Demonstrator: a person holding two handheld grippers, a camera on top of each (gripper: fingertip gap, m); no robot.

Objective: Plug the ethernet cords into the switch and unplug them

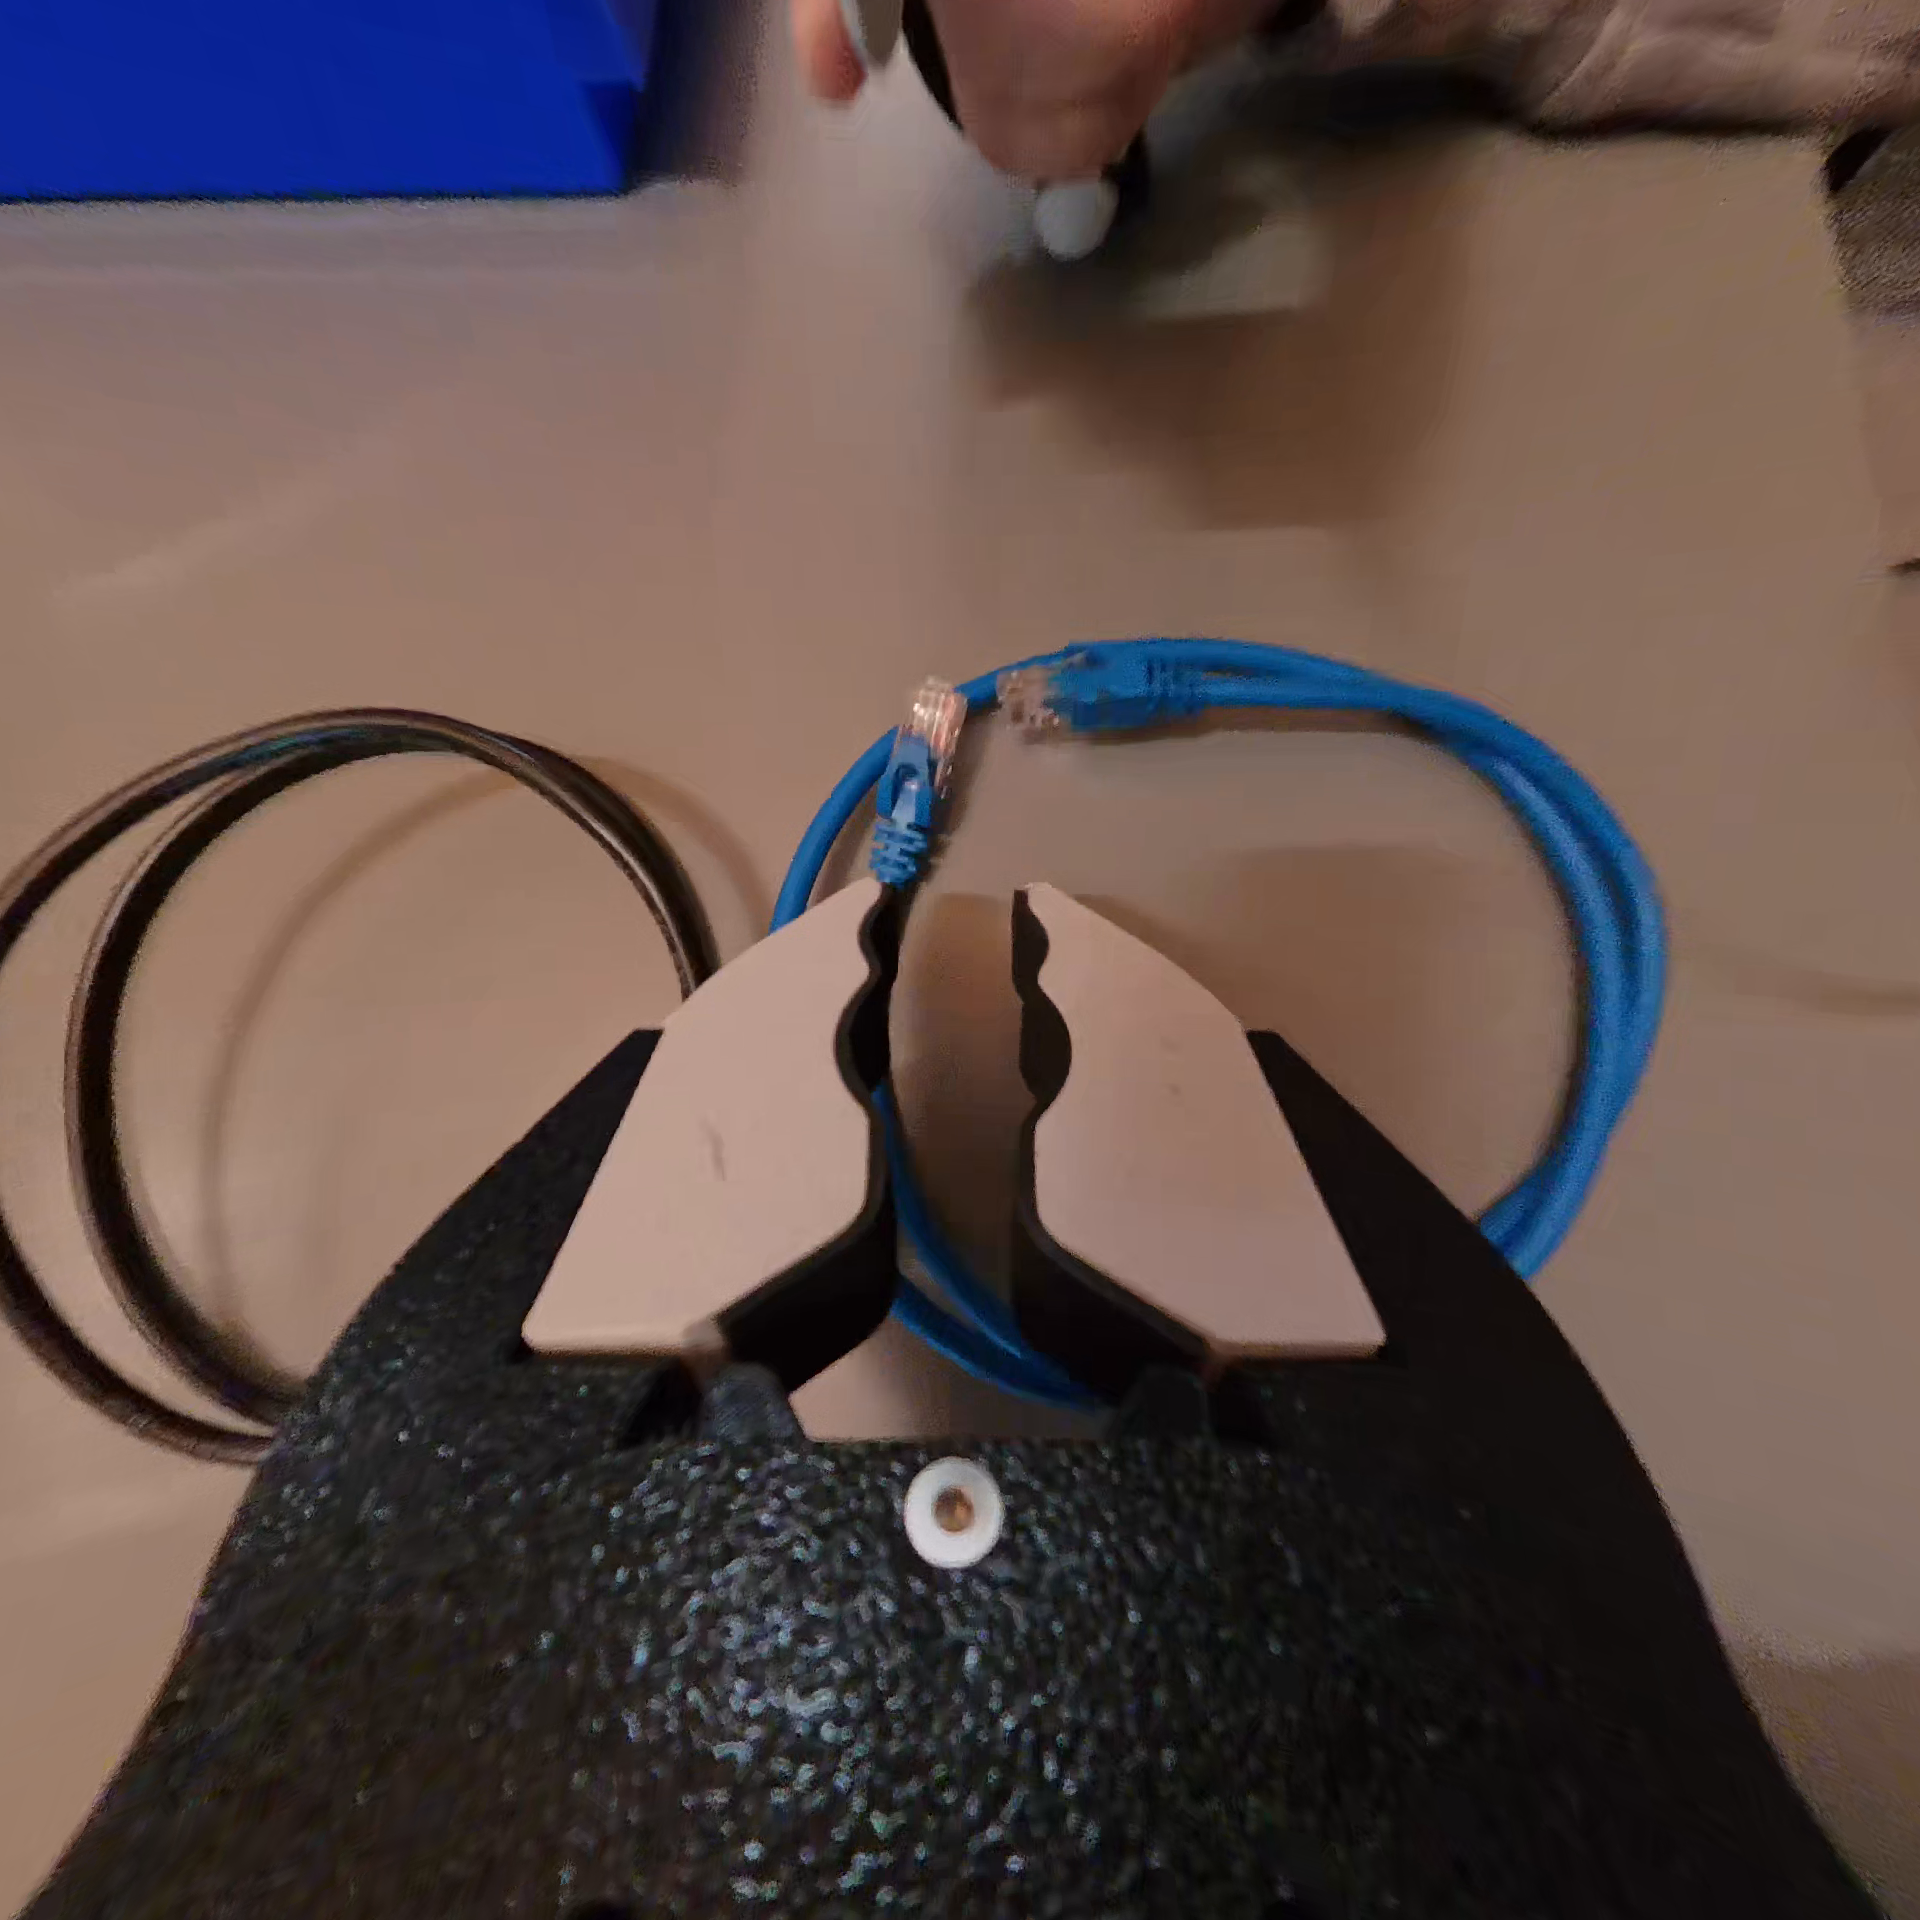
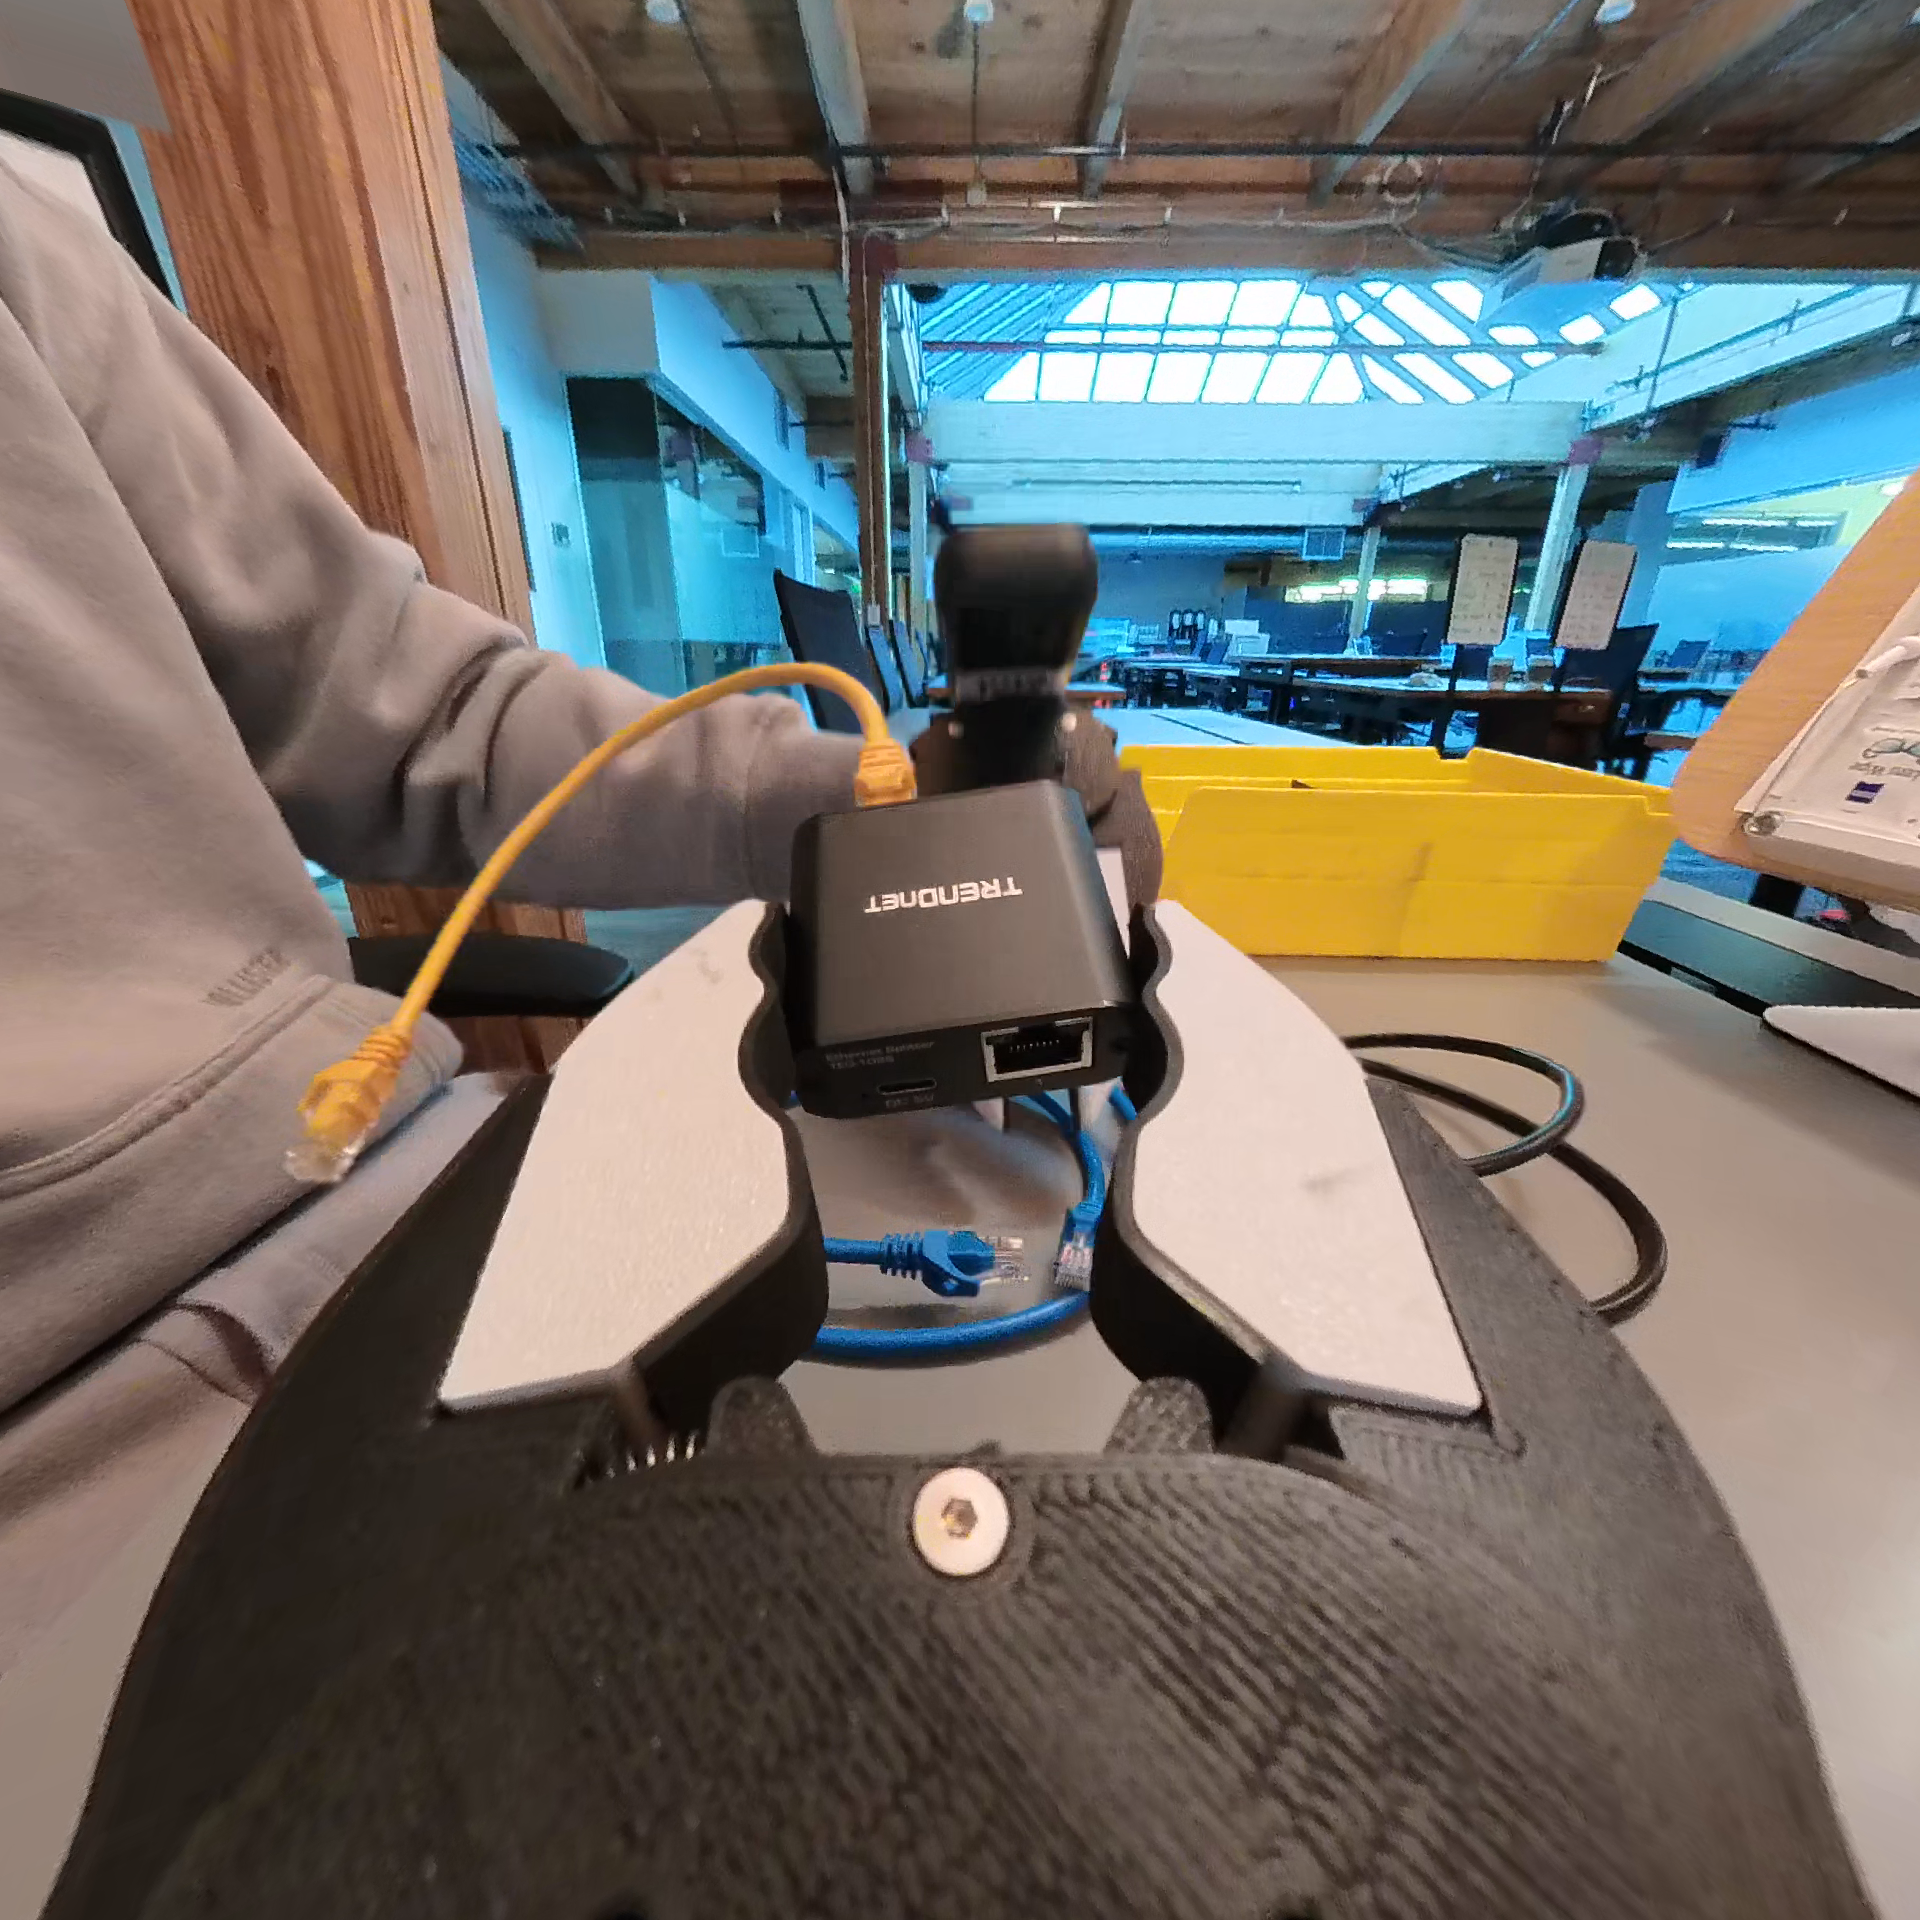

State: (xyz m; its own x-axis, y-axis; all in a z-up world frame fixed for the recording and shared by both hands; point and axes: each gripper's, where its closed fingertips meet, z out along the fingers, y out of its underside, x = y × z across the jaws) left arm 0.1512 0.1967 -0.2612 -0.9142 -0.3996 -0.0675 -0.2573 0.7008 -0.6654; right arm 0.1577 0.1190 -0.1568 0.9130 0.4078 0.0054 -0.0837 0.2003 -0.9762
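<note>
Switch (image 2: 951, 935) in right gripper (image 2: 951, 1023); three cords (blue (image 1: 1538, 790), black (image 1: 343, 743), yellow (image 2: 582, 790)).

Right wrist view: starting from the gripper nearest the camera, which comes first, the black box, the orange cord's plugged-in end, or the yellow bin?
1. Black metal switch box, clamped between the right gripper's fingers.
2. Orange ethernet cord's plugged-in end, at the box's far face, slightly left.
3. Yellow plastic bin, farther back on the right of the grey table.
</note>
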